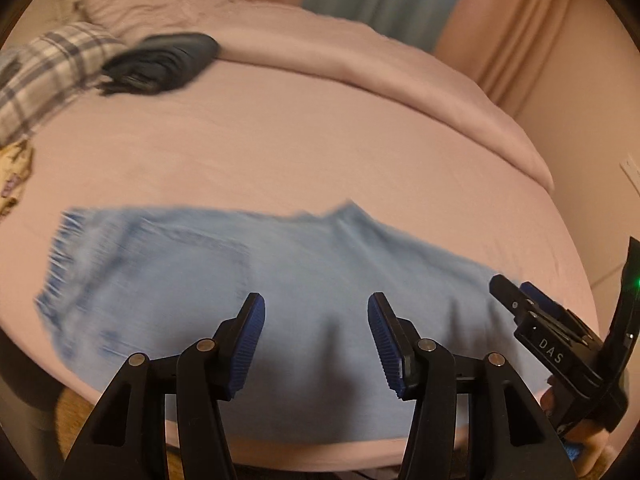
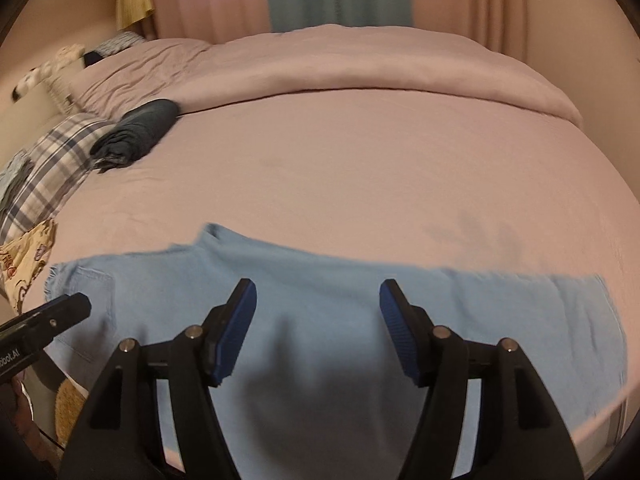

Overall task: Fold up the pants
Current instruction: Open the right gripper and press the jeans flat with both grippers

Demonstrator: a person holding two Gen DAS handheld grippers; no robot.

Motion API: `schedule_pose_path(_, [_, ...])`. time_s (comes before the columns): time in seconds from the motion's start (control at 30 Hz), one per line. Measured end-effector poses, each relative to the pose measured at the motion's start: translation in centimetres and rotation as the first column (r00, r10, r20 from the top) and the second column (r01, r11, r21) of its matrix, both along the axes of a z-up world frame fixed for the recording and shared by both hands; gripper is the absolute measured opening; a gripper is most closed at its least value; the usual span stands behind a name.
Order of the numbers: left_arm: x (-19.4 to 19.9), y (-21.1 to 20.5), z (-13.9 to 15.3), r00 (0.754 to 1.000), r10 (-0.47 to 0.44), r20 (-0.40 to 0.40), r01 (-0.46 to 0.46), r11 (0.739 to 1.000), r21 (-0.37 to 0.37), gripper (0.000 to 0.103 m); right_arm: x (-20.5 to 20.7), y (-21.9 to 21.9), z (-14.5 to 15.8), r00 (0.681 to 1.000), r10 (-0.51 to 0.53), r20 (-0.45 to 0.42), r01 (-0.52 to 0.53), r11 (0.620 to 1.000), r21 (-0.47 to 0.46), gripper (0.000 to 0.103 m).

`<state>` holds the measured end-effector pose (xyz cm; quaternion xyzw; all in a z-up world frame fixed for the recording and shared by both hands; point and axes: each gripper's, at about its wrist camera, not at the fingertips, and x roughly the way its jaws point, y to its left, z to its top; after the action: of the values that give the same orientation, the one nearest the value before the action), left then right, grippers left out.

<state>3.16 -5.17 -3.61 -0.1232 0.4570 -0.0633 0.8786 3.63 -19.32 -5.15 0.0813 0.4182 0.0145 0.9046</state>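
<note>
Light-blue denim pants (image 2: 320, 312) lie flat along near edge of pink bed (image 2: 360, 160). Soft, limp, prob. mid-weight; grab waistband/hem corners. Left gripper (image 1: 316, 344) & right gripper (image 2: 318, 328) both open, empty.

Matt denim pants (image 2: 320, 300), cloth bedsheet (image 2: 360, 160)

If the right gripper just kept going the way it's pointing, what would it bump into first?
Most likely the light blue pants spread on the bed. The right gripper is open, angled down at them, nothing between; depth is hard to judge.
</note>
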Motion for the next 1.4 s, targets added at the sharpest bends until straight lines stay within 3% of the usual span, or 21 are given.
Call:
schedule_pose_path(0.1, [0.1,-2.0,-1.3,0.999,-0.032,-0.034,0.032,0.999,0.011,0.054,-1.6,-2.0,-1.5,0.998,-0.066,-0.018,0.065,0.997,-0.051,0.064])
schedule_pose_path(0.37, [1.4,-4.6,-4.9,0.987,-0.075,-0.142,0.075,0.997,-0.002,0.054,-4.4,-7.7,-4.8,0.977,-0.18,-0.113,0.175,0.983,-0.049,0.064])
schedule_pose_path(0.53, [1.0,-5.5,-5.4,0.987,-0.112,-0.117,0.117,0.993,0.035,0.06,-5.9,-9.7,-5.7,0.972,-0.215,-0.096,0.21,0.976,-0.058,0.063])
schedule_pose_path(0.63, [0.9,-5.6,-5.5,0.987,-0.118,-0.11,0.124,0.991,0.047,0.06,-6.5,-11.0,-5.9,0.949,-0.303,-0.085,0.29,0.948,-0.133,0.063])
schedule_pose_path(0.77, [0.8,-5.6,-5.6,0.986,-0.126,-0.109,0.133,0.989,0.063,0.06,-7.2,-13.3,-5.8,0.94,-0.33,-0.081,0.325,0.943,-0.07,0.061])
schedule_pose_path(0.87, [0.9,-5.5,-5.7,0.987,-0.125,-0.104,0.13,0.99,0.051,0.062,-7.3,-15.1,-5.9,0.909,-0.408,-0.083,0.397,0.909,-0.129,0.061])
schedule_pose_path(0.93, [0.8,-5.7,-5.9,0.987,-0.128,-0.094,0.133,0.99,0.046,0.064,-8.0,-16.9,-6.0,0.894,-0.44,-0.083,0.434,0.897,-0.078,0.061])
schedule_pose_path(1.03, [0.5,-6.0,-5.9,0.986,-0.141,-0.086,0.147,0.987,0.066,0.064,-9.3,-19.2,-5.6,0.881,-0.467,-0.079,0.471,0.881,0.04,0.053])
schedule_pose_path(1.13, [0.6,-6.2,-5.7,0.987,-0.132,-0.096,0.139,0.988,0.071,0.064,-10.2,-20.1,-4.9,0.83,-0.554,-0.069,0.551,0.833,-0.053,0.053])
schedule_pose_path(1.2, [0.5,-6.3,-5.3,0.986,-0.133,-0.103,0.139,0.989,0.052,0.064,-10.7,-20.7,-4.5,0.831,-0.553,-0.067,0.554,0.833,-0.003,0.054])
schedule_pose_path(1.27, [0.4,-6.5,-4.9,0.981,-0.168,-0.096,0.167,0.986,-0.017,0.064,-11.8,-21.5,-4.0,0.831,-0.553,-0.067,0.557,0.827,0.075,0.055])
schedule_pose_path(1.33, [-0.1,-6.8,-4.3,0.978,-0.195,-0.069,0.191,0.98,-0.058,0.064,-12.9,-22.1,-3.3,0.813,-0.579,-0.063,0.582,0.806,0.103,0.058])
schedule_pose_path(1.4, [-0.4,-7.7,-3.9,0.973,-0.226,-0.043,0.224,0.973,-0.044,0.064,-14.0,-22.7,-2.8,0.787,-0.614,-0.056,0.616,0.781,0.103,0.06])
